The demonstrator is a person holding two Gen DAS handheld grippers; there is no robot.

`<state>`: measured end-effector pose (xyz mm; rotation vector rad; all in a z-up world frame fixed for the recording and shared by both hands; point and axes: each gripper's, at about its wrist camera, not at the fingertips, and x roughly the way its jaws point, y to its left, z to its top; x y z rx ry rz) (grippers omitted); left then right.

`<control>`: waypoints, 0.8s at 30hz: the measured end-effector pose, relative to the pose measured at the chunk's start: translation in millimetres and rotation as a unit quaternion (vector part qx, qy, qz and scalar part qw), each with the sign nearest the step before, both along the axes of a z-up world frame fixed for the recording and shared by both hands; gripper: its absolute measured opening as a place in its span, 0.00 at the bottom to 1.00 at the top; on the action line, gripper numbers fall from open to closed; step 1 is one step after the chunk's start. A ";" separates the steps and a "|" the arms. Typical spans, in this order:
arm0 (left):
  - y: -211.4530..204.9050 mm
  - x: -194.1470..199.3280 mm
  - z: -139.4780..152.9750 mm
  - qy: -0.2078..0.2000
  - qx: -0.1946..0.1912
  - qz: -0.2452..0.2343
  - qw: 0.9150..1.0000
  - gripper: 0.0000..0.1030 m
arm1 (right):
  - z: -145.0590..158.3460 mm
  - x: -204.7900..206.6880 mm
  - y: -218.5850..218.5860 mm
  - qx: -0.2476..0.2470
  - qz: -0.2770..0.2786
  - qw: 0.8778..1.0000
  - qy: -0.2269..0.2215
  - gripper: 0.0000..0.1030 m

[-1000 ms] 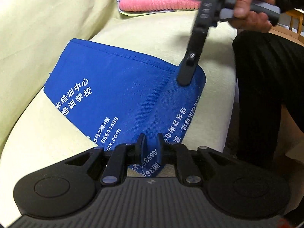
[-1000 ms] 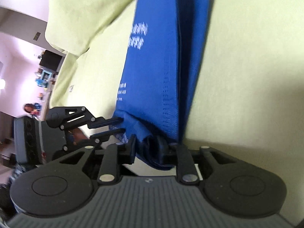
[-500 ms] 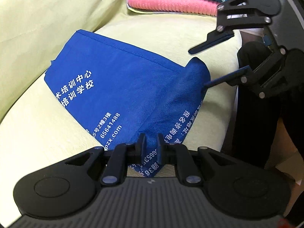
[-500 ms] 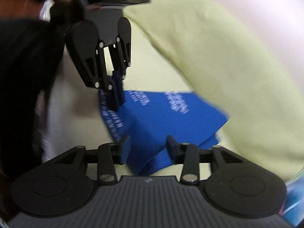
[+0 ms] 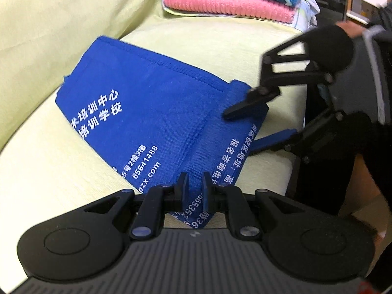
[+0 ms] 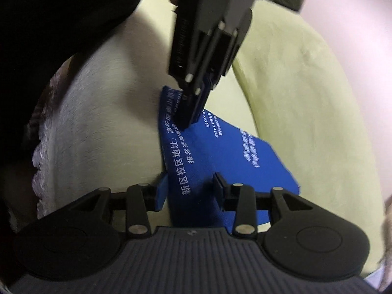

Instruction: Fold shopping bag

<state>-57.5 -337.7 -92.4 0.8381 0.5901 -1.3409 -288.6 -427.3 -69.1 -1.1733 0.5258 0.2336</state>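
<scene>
A blue fabric shopping bag with white print lies partly folded on a pale yellow-green sofa seat. My left gripper is shut on the bag's near corner, where a fold of fabric rises between the fingers. My right gripper is open at the bag's far right corner, one finger above the fabric and one below its edge. In the right wrist view the bag runs between the open right fingers, and the left gripper clamps the bag's far end.
Folded pink and blue towels are stacked at the far end of the seat. The sofa backrest rises on the left. The person's dark-clothed legs are at the seat's right edge.
My right gripper let go of the bag, swung round and came back open to straddle the bag's right corner. My left gripper kept its hold and hardly moved.
</scene>
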 end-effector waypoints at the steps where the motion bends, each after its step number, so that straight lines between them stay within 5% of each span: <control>1: 1.0 -3.9 0.6 -0.016 0.002 -0.009 1.000 0.12 | 3.4 1.0 -2.2 0.012 -0.004 1.000 0.008 0.32; 4: 6.5 -20.3 4.7 -0.085 0.012 -0.050 0.995 0.20 | 15.7 6.7 -8.5 0.052 -0.024 0.998 0.040 0.30; 6: 12.5 -29.0 9.2 -0.109 0.009 -0.082 0.991 0.44 | 24.0 14.4 -12.6 0.077 -0.037 0.994 0.063 0.30; 8: 15.8 -37.1 10.5 -0.130 0.011 -0.112 0.985 0.51 | 32.2 23.1 -21.5 0.115 -0.053 0.988 0.090 0.30; 12: 9.5 -49.1 -3.7 -0.193 0.041 -0.159 0.967 0.51 | 48.6 40.8 -41.5 0.195 -0.087 0.966 0.144 0.30; 15: -0.7 -46.2 -13.6 -0.202 0.061 -0.171 0.962 0.45 | 61.0 54.9 -57.4 0.256 -0.114 0.942 0.183 0.30; 19: -10.1 -36.0 -12.0 -0.179 0.073 -0.169 0.967 0.31 | 69.8 77.7 -89.5 0.361 -0.158 0.889 0.234 0.30; 20: -11.9 -31.8 -10.7 -0.166 0.075 -0.166 0.969 0.29 | 69.6 79.5 -92.8 0.372 -0.158 0.884 0.236 0.30; 22: -14.5 -23.6 -6.4 -0.140 0.079 -0.164 0.973 0.28 | 66.2 76.1 -92.1 0.370 -0.147 0.889 0.225 0.30; 24: -15.8 -17.2 -4.2 -0.121 0.079 -0.167 0.975 0.28 | 60.9 60.7 -83.0 0.331 -0.114 0.917 0.190 0.34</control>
